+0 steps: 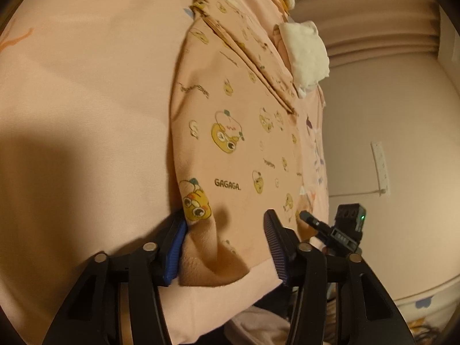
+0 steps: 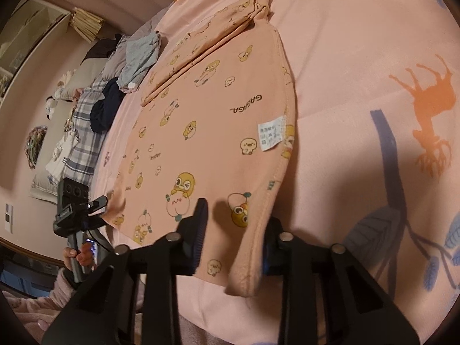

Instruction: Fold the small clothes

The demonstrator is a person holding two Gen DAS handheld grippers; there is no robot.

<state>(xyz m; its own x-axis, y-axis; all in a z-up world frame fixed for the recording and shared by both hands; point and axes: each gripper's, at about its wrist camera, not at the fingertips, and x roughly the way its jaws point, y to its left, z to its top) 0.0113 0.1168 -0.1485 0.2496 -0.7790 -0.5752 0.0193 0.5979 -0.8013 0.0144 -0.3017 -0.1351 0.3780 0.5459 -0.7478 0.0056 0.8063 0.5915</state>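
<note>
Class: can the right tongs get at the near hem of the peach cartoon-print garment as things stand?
Probably yes. The right tongs already straddle a bunched corner of the garment at its near hem, with nothing lying between. Whether the pads already press the cloth is unclear.

Peach-pink small garment (image 1: 230,132) printed with yellow cartoon ducks and the word "GAGAGA", spread mostly flat on the pink bed sheet. A sleeve or folded part lies diagonally across its far end. White care label (image 2: 270,133) shows at one side seam. Near hem corners bunched and slightly lifted, probably pinched at both corners; contact is hard to see.
</note>
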